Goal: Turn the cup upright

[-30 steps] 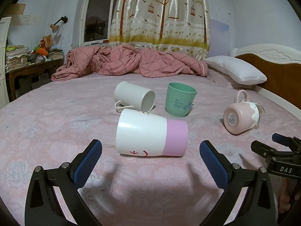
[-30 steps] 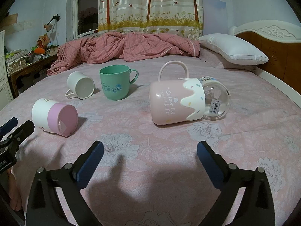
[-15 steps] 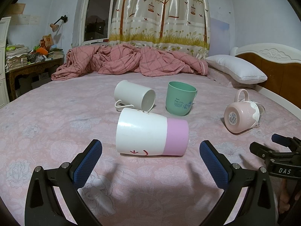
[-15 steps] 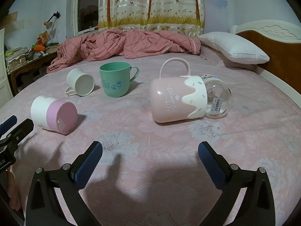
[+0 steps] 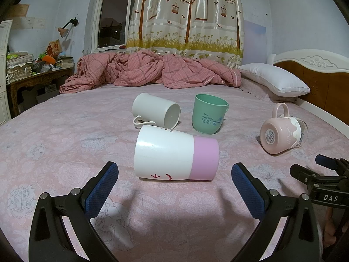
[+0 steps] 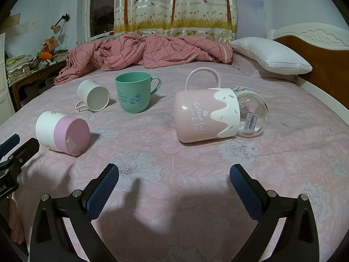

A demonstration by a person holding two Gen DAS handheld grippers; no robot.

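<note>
A white cup with a pink base (image 5: 174,155) lies on its side just ahead of my open, empty left gripper (image 5: 174,174); it also shows in the right wrist view (image 6: 63,133). A pink mug with a white rim (image 6: 205,114) lies on its side ahead of my open, empty right gripper (image 6: 174,174), handle up, against a clear glass (image 6: 253,113). A white mug (image 5: 156,111) lies on its side. A green mug (image 5: 208,114) stands upright.
Everything rests on a bed with a pink floral sheet (image 5: 65,144). A crumpled pink quilt (image 5: 152,69) lies at the far edge, a white pillow (image 5: 274,80) and wooden headboard (image 5: 322,72) at the right. A cluttered desk (image 5: 32,74) stands at the left.
My right gripper has moved slightly forward toward the pink mug, which looks a little larger. The left gripper and all cups have stayed where they were.
</note>
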